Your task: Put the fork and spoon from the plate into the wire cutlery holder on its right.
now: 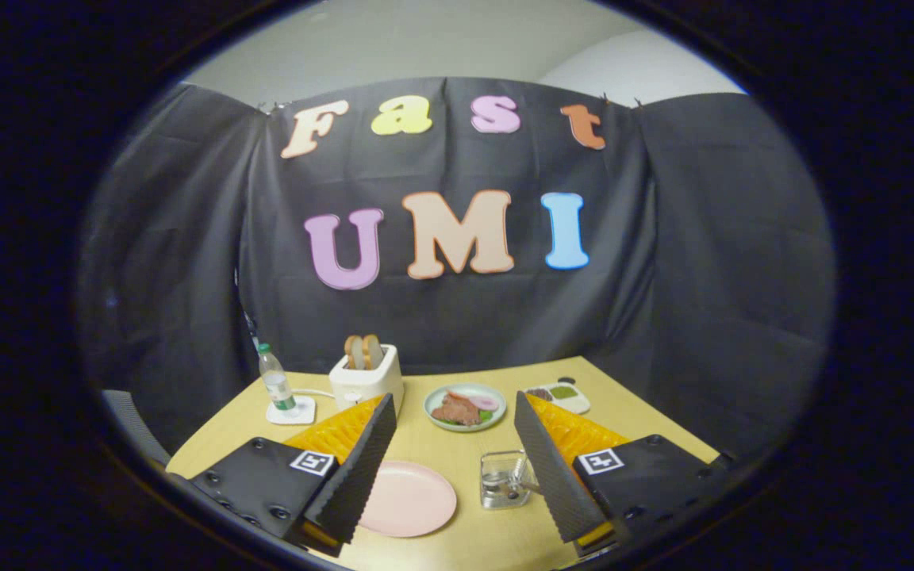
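A black-draped booth holds a pale wooden bench [631, 412], and your tongs [455, 468] hang above it, spread wide and gripping nothing. Between the fingers lies the pink plate [409, 498], apparently bare; just to its right the wire cutlery holder [505, 478] already seems to hold something metal. The task looks finished, so your next move is only to draw back.

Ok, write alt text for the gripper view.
The open gripper hangs over a wooden table, fingers spread around a bare pink plate and a wire cutlery holder with cutlery in it. Beyond stand a toaster, a water bottle and a plate of food.
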Available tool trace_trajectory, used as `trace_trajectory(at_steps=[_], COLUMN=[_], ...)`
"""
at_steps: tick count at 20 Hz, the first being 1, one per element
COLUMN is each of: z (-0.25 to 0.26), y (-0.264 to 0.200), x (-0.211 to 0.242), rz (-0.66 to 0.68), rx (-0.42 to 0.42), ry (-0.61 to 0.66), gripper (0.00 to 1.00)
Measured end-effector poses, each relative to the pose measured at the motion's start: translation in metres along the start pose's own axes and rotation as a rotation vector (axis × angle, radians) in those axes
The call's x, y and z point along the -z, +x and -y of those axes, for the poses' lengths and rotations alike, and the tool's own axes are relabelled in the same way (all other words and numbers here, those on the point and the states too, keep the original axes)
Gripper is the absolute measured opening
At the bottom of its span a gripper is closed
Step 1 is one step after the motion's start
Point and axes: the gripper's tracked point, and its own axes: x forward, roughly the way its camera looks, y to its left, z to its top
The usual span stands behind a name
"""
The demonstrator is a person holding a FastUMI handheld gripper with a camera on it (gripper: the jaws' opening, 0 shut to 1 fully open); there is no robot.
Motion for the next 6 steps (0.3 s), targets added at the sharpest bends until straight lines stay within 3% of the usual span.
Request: trace_trajectory(at_steps=[6], z=[0.008], y=[-0.019], x=[-0.018], rz=[0.088], rx=[-0.007], ry=[0.022], gripper=[0.95])
